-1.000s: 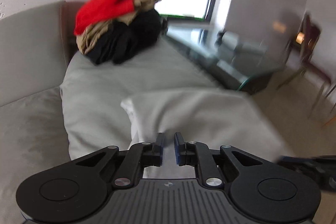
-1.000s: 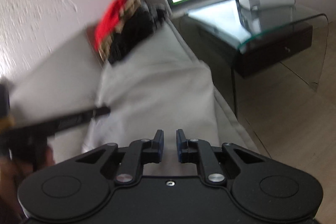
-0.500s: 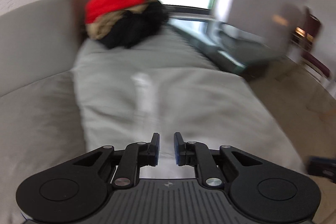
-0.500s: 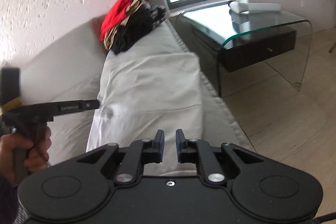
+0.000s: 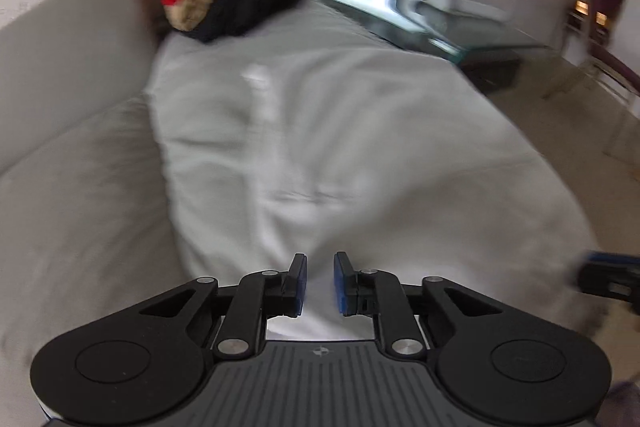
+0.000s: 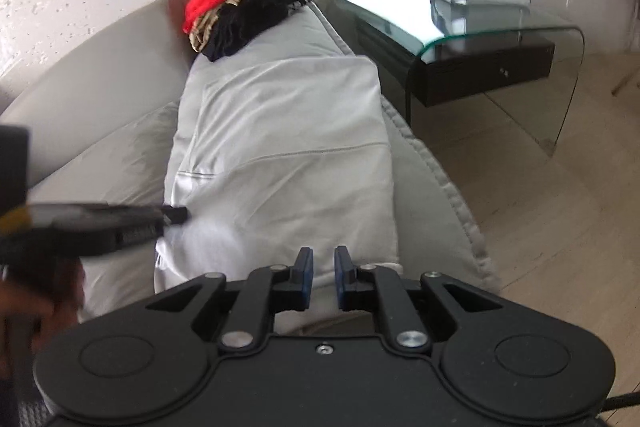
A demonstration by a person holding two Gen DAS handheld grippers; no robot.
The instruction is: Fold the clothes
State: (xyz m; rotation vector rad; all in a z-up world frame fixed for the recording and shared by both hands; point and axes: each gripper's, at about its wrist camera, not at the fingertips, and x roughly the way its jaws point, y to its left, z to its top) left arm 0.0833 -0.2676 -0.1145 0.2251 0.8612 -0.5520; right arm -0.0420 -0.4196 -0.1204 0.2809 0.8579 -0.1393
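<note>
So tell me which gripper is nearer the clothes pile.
Left. The left gripper reaches over the white garment towards the clothes pile; the right gripper sits further back.

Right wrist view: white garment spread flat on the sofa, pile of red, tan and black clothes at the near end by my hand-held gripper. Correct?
Not quite. The right wrist view shows the pile at the far end of the sofa, near the window, not by the hand-held gripper. The white garment does lie spread flat.
</note>
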